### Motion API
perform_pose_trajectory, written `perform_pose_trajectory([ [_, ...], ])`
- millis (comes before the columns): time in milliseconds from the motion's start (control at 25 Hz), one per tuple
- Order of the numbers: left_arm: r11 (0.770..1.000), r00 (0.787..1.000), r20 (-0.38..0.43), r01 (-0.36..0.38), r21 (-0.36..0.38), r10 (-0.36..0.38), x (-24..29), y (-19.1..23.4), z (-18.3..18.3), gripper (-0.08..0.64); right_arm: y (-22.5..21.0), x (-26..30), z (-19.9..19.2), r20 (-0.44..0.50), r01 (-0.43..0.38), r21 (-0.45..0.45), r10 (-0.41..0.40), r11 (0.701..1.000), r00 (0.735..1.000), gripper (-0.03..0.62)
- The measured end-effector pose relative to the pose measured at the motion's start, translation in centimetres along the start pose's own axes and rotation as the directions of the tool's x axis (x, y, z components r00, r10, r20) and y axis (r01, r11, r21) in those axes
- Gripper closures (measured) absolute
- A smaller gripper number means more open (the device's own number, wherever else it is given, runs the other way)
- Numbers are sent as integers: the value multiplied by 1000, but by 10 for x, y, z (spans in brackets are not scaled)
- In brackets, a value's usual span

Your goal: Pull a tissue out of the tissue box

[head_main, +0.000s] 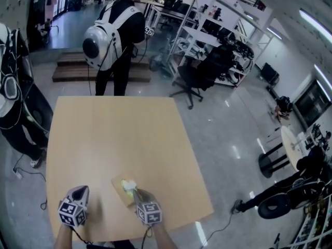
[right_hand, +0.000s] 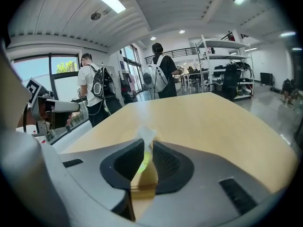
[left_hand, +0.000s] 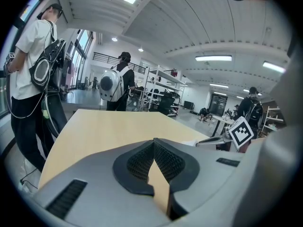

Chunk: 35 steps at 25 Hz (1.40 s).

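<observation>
A flat tan tissue box lies near the front edge of the light wooden table, with a white tissue sticking up from its top. My right gripper is over the box. In the right gripper view the tissue's tuft stands between the pads, which pinch it above a yellow-green patch on the box. So the right gripper is shut on the tissue. My left gripper rests to the left of the box, apart from it. Its jaws meet at the tips with nothing between them.
A person with a round backpack stands beyond the table's far edge, another person at its left side. An office chair, shelving and a small round table stand further off to the right.
</observation>
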<state>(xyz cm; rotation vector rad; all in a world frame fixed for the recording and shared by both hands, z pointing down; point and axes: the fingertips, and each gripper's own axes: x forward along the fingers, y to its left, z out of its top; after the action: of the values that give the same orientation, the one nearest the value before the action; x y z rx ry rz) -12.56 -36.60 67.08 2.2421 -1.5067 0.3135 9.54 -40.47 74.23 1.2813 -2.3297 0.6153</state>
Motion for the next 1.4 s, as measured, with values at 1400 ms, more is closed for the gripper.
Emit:
perform_pose_trajectory([
  [1400,1000,1000,23,-15,4,15,-3,4,9,554,-5,-1,10,10,5,-28,-5,1000,1000,583],
])
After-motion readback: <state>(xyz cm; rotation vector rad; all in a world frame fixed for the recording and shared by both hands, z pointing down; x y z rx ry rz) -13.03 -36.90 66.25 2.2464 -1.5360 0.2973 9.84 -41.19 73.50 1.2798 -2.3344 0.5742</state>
